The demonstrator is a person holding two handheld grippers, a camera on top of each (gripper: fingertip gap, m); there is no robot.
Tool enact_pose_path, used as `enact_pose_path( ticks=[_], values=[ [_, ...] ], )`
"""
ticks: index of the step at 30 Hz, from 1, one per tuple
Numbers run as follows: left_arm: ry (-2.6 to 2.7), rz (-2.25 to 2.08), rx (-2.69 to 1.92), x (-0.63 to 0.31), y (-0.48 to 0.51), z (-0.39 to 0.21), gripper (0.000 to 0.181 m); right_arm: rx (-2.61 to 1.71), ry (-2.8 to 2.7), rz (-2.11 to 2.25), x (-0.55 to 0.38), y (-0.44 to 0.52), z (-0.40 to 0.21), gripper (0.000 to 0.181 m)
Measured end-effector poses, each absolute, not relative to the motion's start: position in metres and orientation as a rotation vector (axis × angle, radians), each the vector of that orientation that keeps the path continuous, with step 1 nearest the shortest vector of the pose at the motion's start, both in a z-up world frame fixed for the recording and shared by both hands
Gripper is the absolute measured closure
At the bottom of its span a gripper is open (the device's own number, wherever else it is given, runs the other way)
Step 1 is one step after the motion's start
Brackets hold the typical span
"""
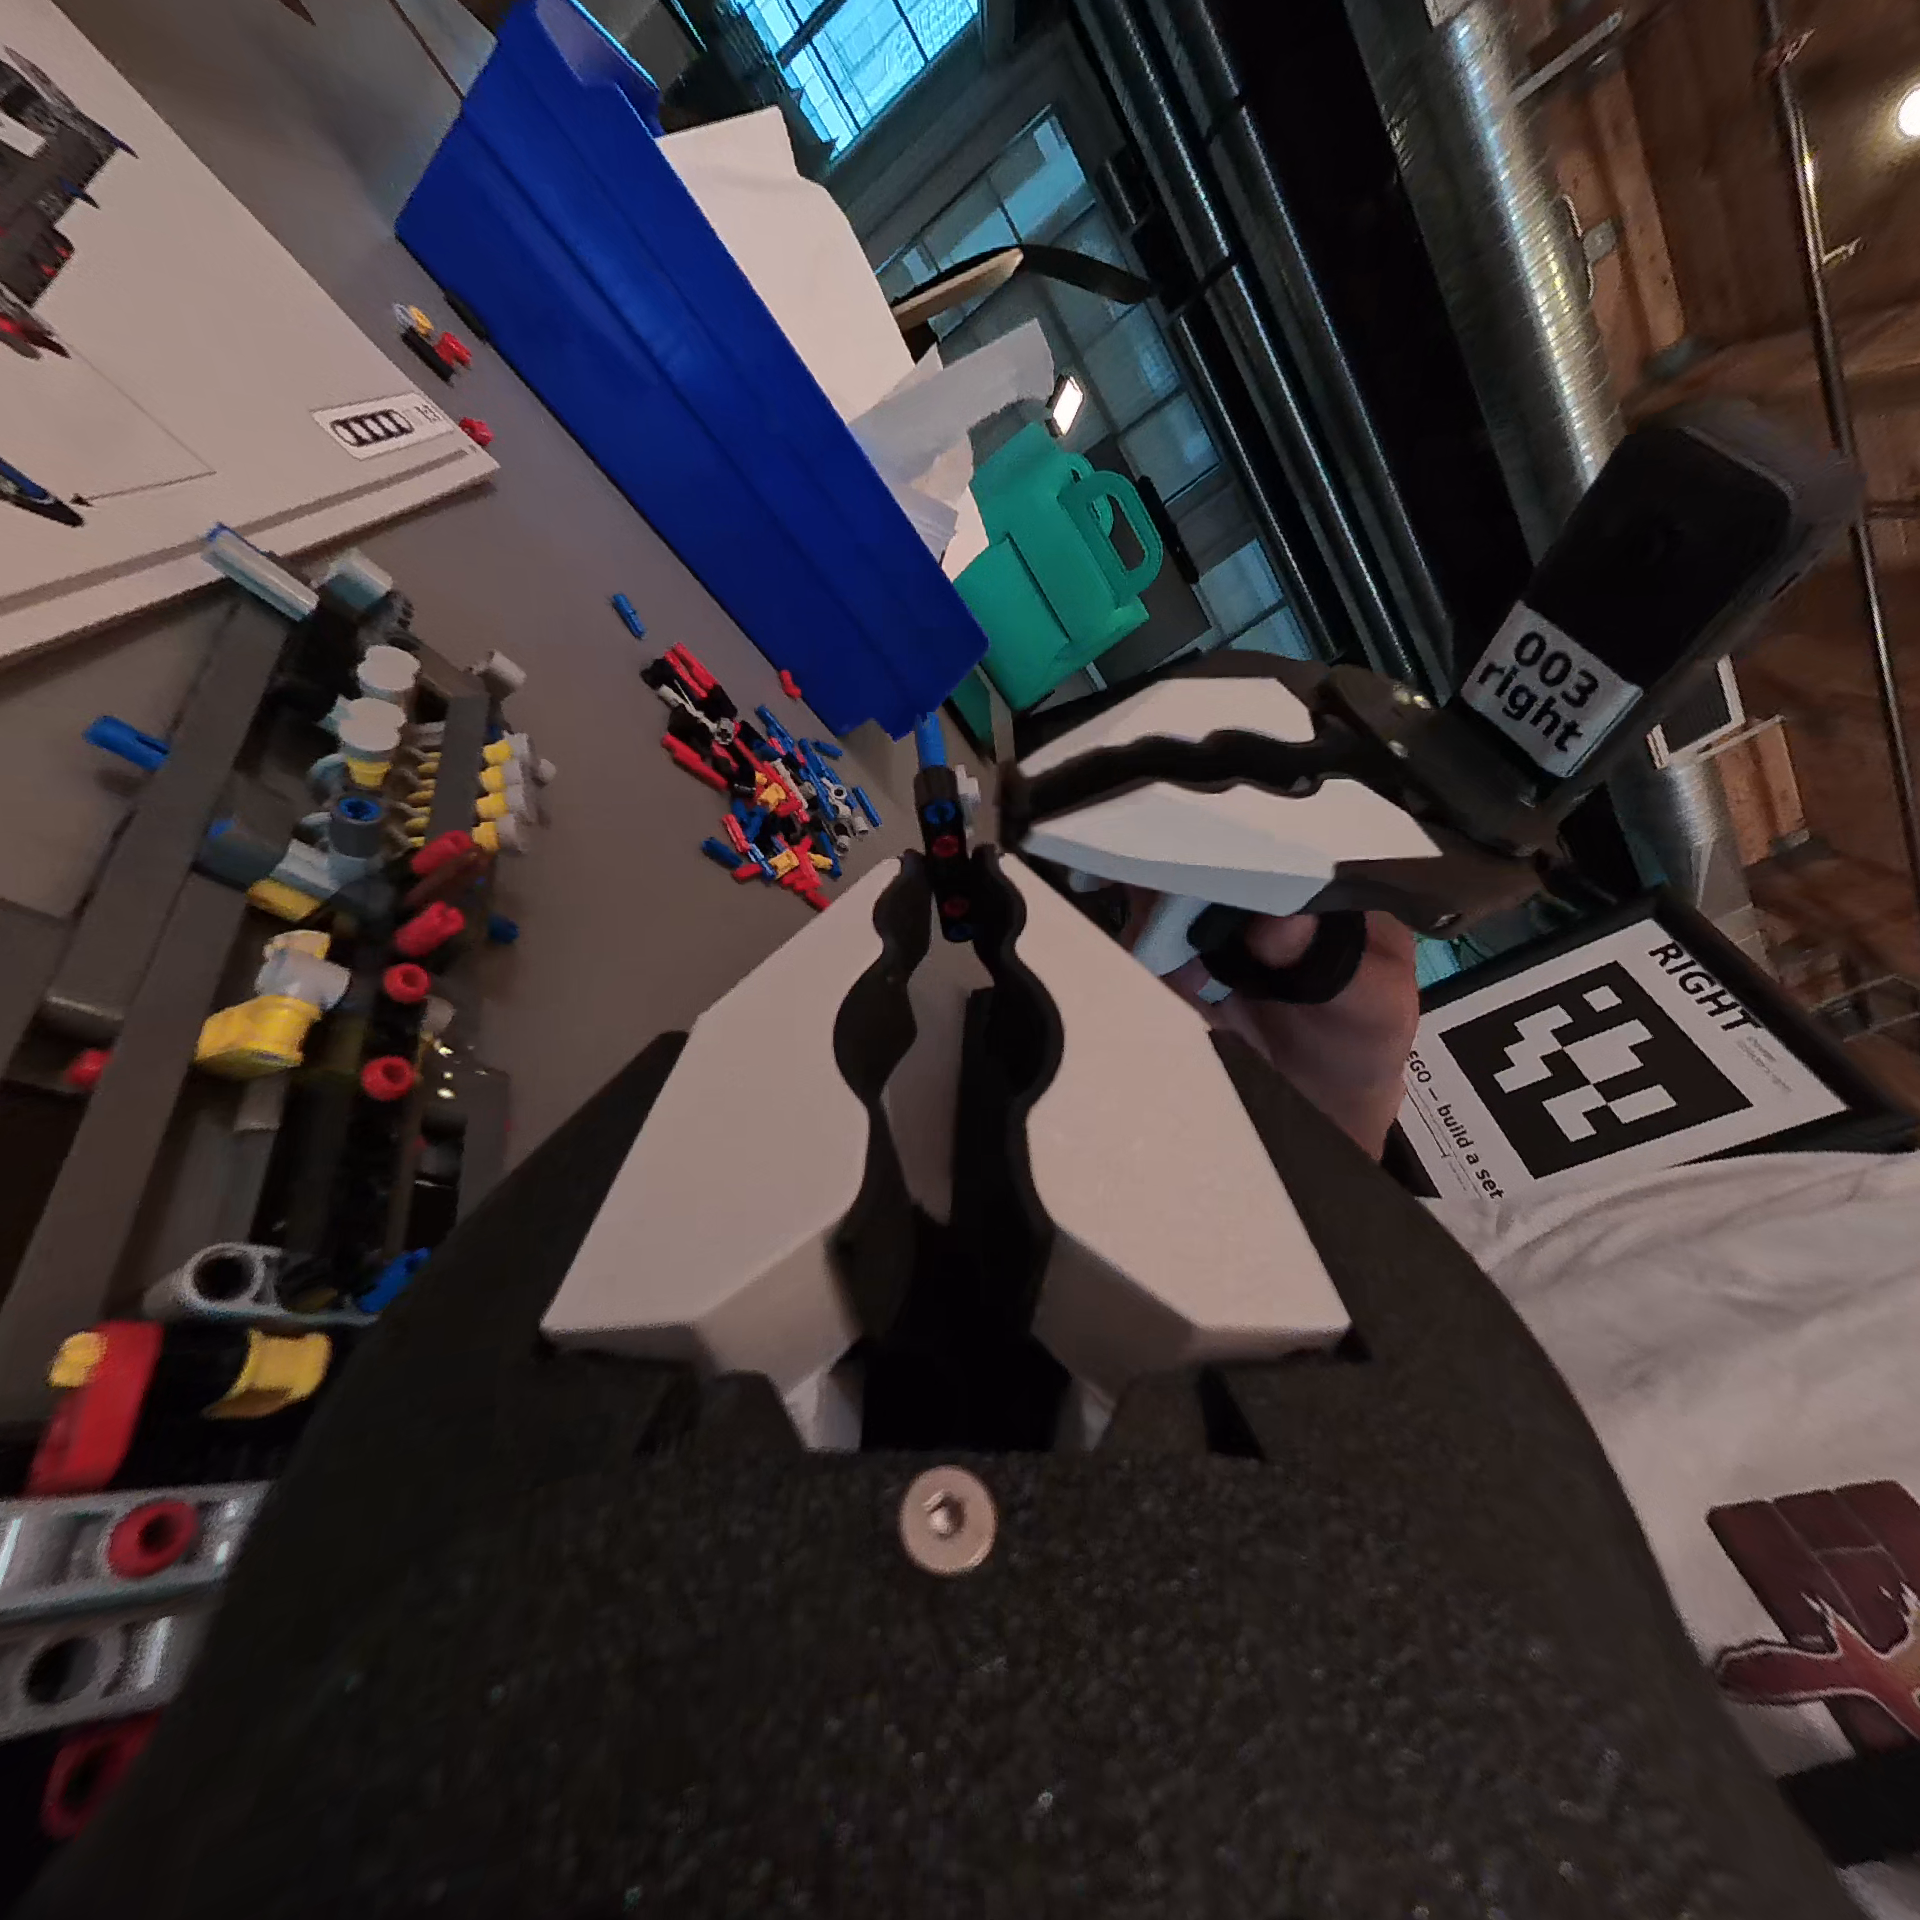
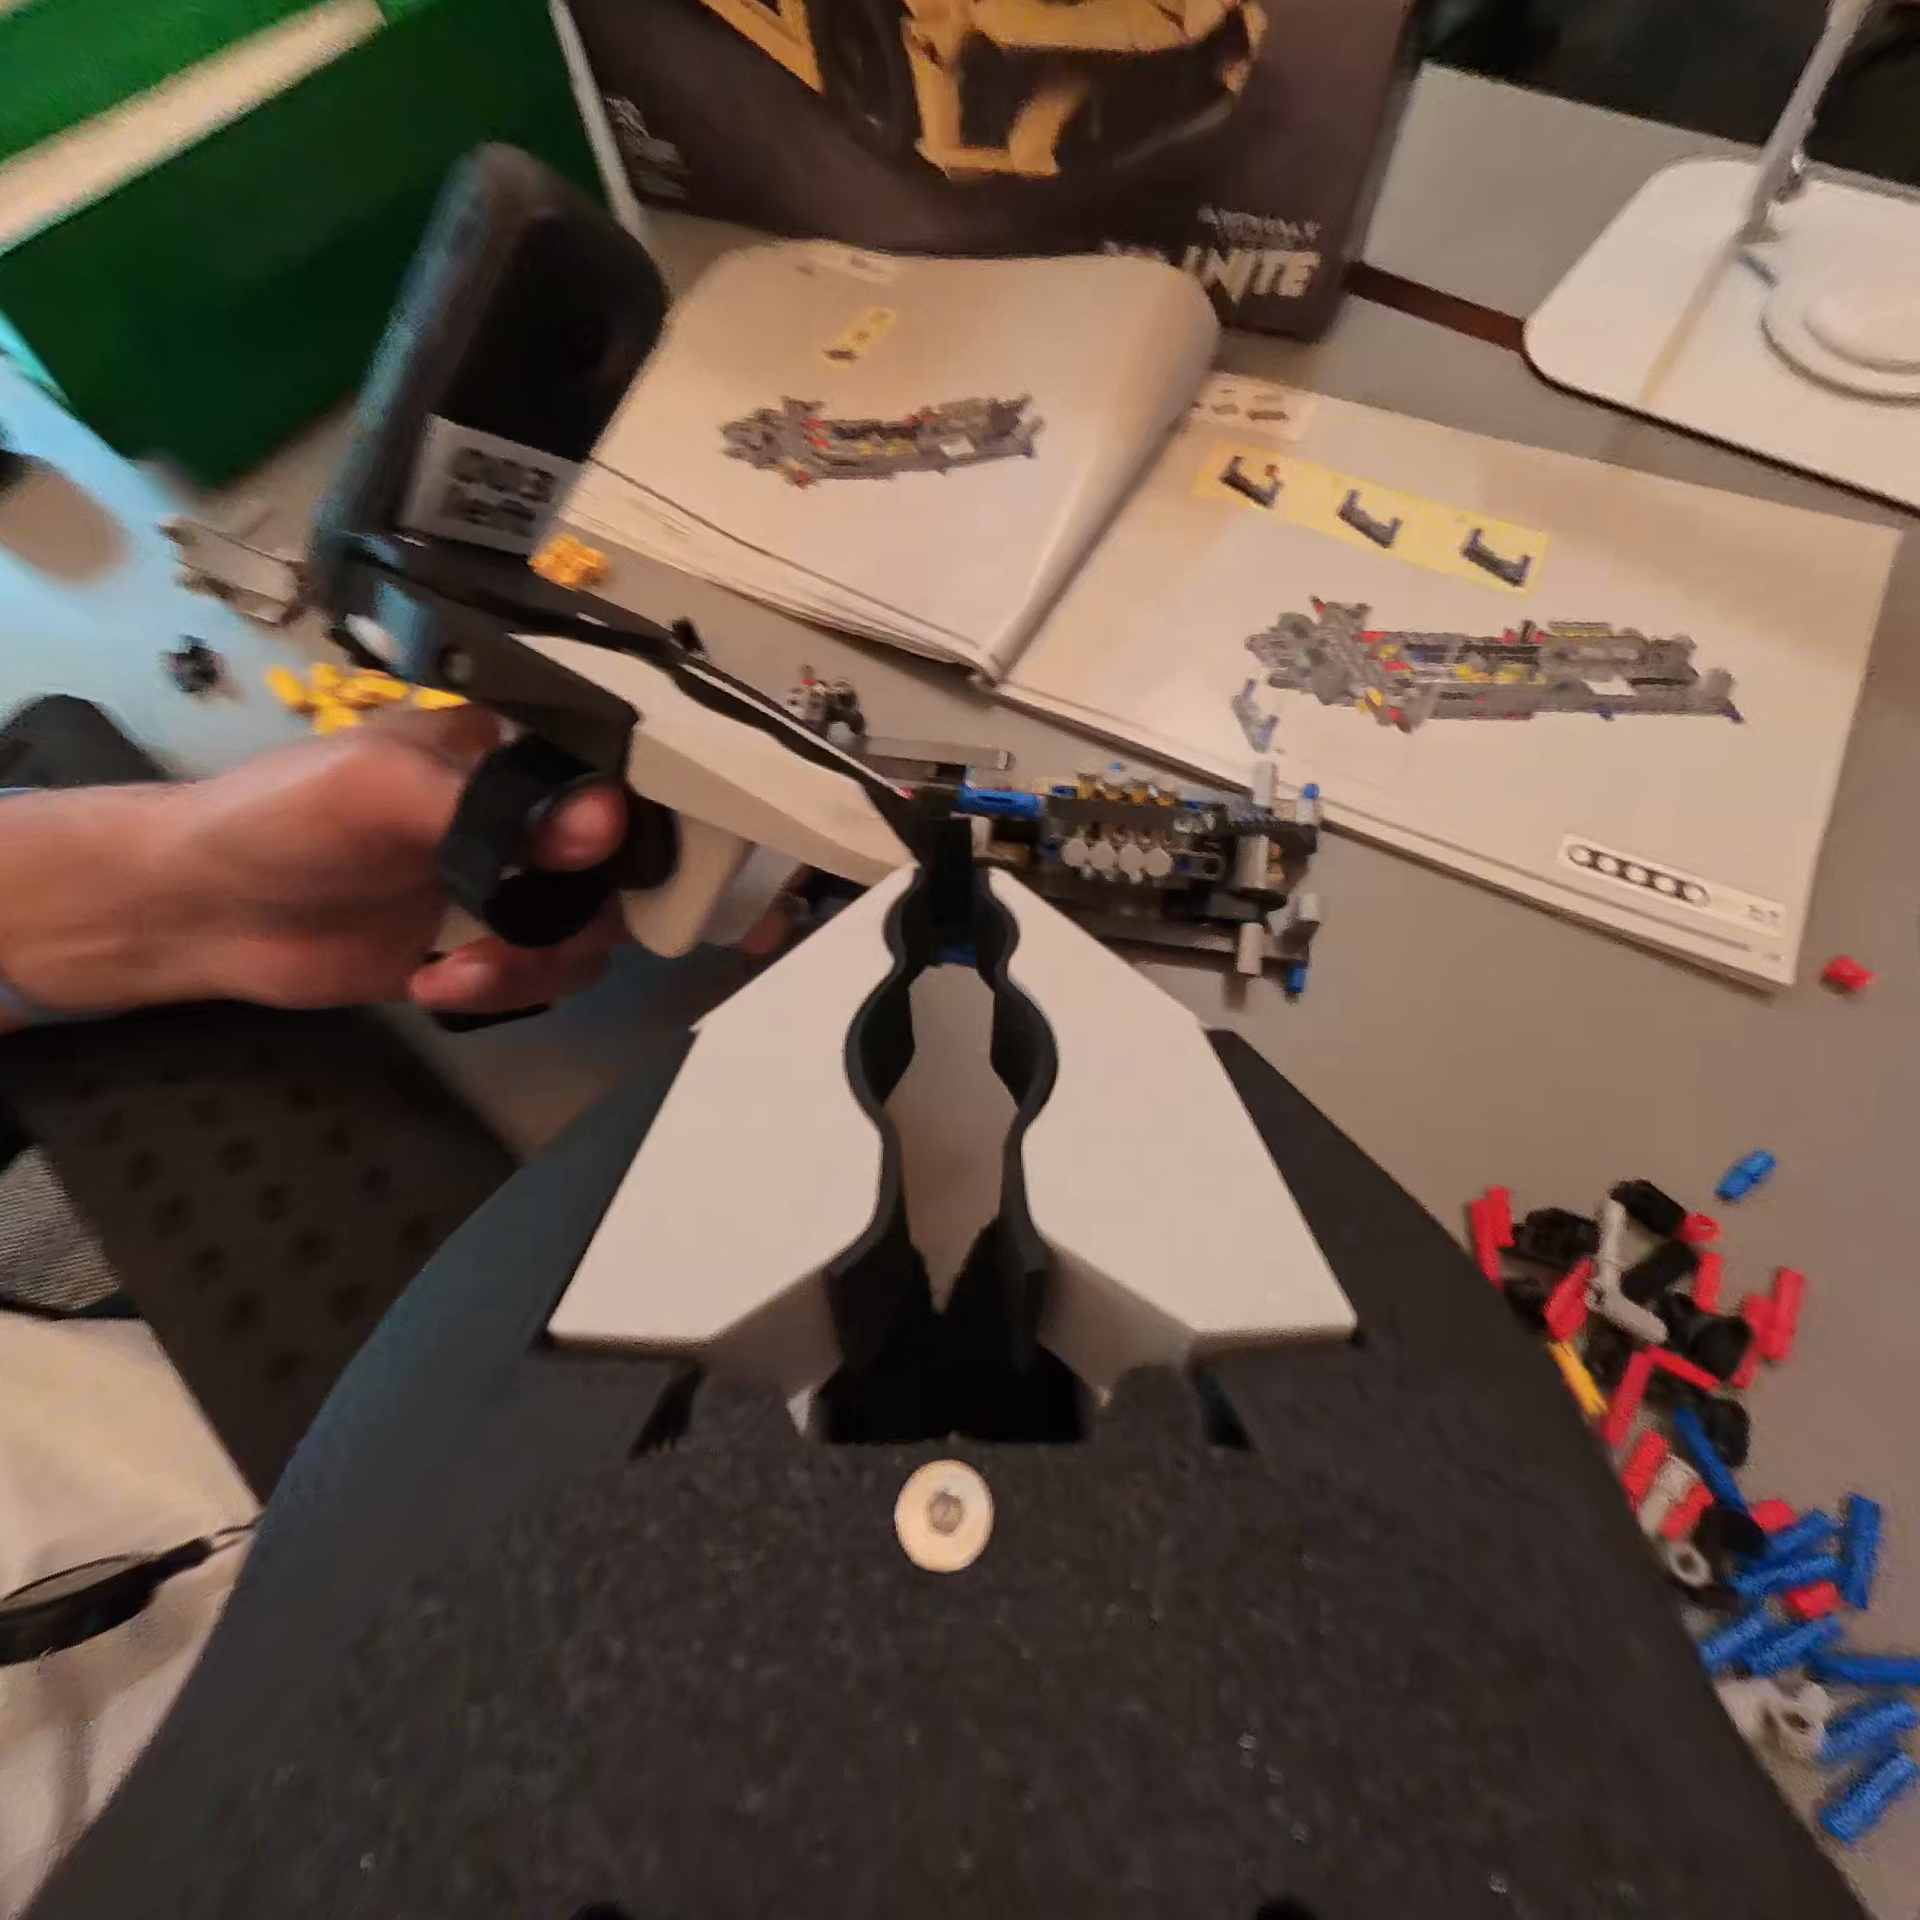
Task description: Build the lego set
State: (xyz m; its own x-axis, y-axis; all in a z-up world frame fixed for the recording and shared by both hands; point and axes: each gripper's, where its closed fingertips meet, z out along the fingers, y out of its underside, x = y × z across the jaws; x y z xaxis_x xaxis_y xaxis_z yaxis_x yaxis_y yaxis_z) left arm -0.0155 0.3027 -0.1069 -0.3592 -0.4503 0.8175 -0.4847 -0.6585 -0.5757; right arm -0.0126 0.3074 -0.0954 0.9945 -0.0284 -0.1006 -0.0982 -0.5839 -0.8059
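Note:
My left gripper (image 1: 951,878) is shut on a small black beam (image 1: 951,868) with red and blue pins, held in the air. A blue pin (image 1: 928,740) sticks out of its far end. My right gripper (image 1: 1003,821) comes in from the right and its tips meet the beam's far end. In the right wrist view my right gripper (image 2: 948,888) is shut on the same black piece (image 2: 943,847), with the blue pin (image 2: 992,802) at its top. The left gripper's tips (image 2: 906,792) touch there. The partly built chassis (image 2: 1164,842) lies on the table behind; it also shows in the left wrist view (image 1: 395,831).
An open instruction booklet (image 2: 1455,623) lies behind the chassis, with the set's box (image 2: 987,104) beyond. A pile of loose red, blue and black parts (image 2: 1683,1382) lies at the right. Yellow parts (image 2: 343,691) lie at the left. A blue bin (image 1: 675,364) stands beside the pile (image 1: 769,779). Only a small space, under 4 cm, lies between the two pairs of fingers.

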Motion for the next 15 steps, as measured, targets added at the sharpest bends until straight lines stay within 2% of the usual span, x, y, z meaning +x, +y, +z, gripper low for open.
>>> enact_pose_path(
  ticks=[15],
  values=[
    [-1.314, 2.212, 1.941, -0.01, 0.317, -0.116, 0.175, -2.22, 0.209, 0.194, -0.007, 0.325, -0.11, 0.175]
  ],
)
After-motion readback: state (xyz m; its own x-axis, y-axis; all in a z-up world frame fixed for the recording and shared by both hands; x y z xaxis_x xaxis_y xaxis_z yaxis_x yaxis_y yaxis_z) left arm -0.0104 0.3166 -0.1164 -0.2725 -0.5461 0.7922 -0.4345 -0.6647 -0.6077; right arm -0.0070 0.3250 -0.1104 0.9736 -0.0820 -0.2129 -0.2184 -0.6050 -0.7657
